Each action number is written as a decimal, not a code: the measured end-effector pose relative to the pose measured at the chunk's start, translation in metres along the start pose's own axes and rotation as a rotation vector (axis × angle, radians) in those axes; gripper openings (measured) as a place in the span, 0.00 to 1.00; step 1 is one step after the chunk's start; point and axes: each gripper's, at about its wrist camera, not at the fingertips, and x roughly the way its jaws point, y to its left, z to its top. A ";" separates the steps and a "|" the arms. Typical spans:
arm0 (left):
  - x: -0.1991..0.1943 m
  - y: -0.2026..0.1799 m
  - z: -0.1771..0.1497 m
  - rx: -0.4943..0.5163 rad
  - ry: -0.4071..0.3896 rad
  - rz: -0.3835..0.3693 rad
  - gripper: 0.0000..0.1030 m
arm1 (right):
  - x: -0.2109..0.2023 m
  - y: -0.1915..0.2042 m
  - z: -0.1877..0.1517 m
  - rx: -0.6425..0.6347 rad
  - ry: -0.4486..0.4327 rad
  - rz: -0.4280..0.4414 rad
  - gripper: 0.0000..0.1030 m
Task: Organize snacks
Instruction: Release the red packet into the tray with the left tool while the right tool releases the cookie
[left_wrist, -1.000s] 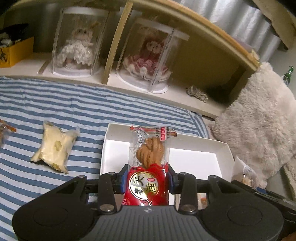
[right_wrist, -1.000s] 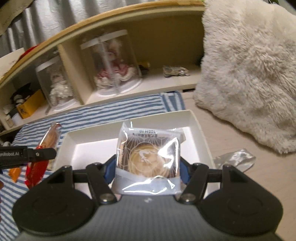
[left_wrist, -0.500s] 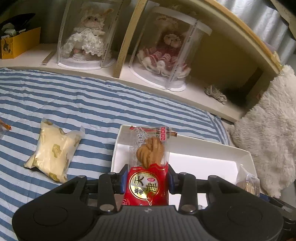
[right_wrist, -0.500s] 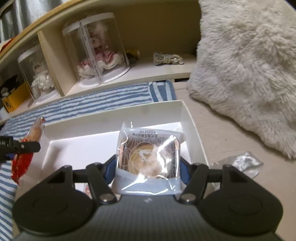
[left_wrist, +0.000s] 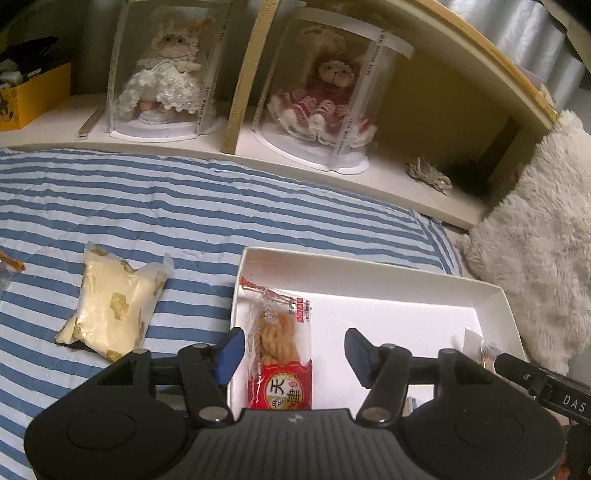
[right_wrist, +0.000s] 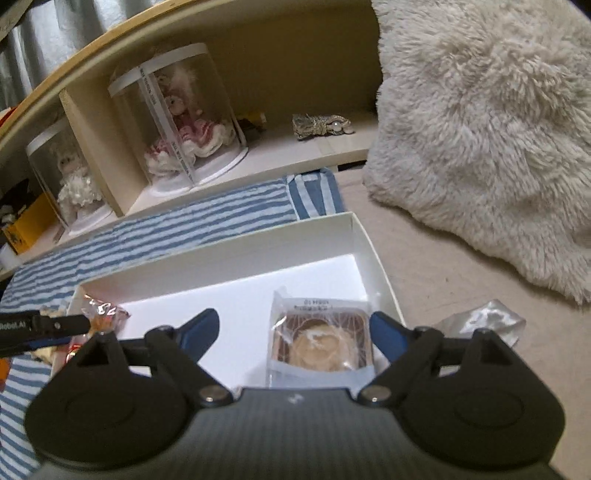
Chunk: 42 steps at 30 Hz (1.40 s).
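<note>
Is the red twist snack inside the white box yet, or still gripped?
Inside and released: red twist snack lies in the white box, against its left wall; left gripper is open.

A wooden shelf (left_wrist: 436, 122) is holding cased dolls (left_wrist: 166, 70) behind a striped cover (left_wrist: 184, 206); a fluffy pillow (right_wrist: 480, 140) is lying beside.

red snack pack (left_wrist: 280, 373) bottom hidden, orange wrapper (left_wrist: 11, 263) cropped

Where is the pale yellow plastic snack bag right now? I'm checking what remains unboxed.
In the left wrist view, the pale yellow plastic snack bag lies on the blue-striped quilt, left of the white cardboard box, outside it.
</note>
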 end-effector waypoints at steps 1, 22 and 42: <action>-0.002 -0.001 -0.001 0.005 0.002 0.002 0.61 | -0.003 0.000 -0.002 -0.006 0.006 -0.004 0.89; -0.018 -0.028 -0.007 0.102 0.024 -0.034 0.66 | -0.006 -0.001 -0.028 -0.143 0.185 -0.130 0.34; -0.039 -0.039 -0.014 0.165 0.046 -0.033 0.67 | -0.061 0.003 -0.015 -0.074 0.050 -0.117 0.68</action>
